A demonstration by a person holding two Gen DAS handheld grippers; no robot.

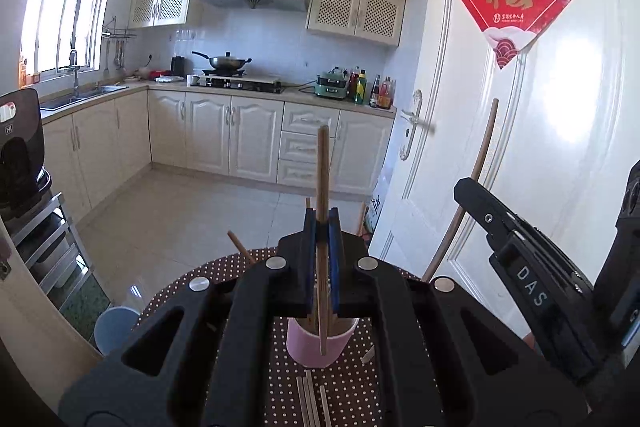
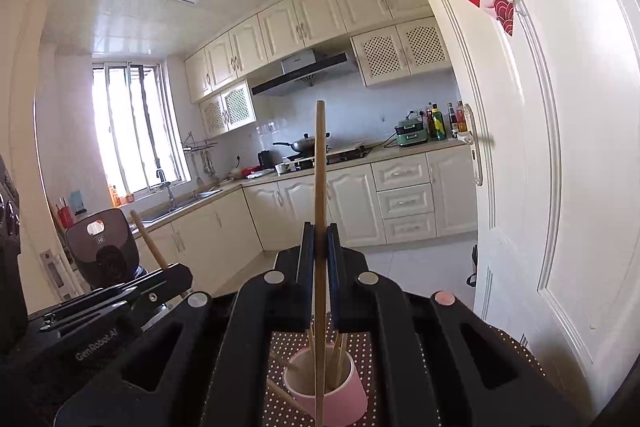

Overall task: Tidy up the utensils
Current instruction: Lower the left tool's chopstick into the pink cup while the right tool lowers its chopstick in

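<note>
table (image 1: 224,279) first, since it carries everything: round, covered in a brown cloth with white dots, sitting by the white door in a cream kitchen. pink cup (image 1: 320,345) stands near the table's far edge and already has several wooden chopsticks leaning in it, so it looks like the collecting spot for this tidy-up. left gripper (image 1: 322,227) is clenched on one upright chopstick (image 1: 322,167), held vertical right over the cup's mouth, probably so it can drop straight in without knocking the others. right gripper (image 2: 321,239) does the same, jaws pinched on its own chopstick (image 2: 320,163) above the same cup. both sticks hang with their lower ends around the rim, can't tell if they touch inside. few pale sticks (image 1: 308,399) lie flat on the cloth on the near side of the cup, likely next in line.
</note>
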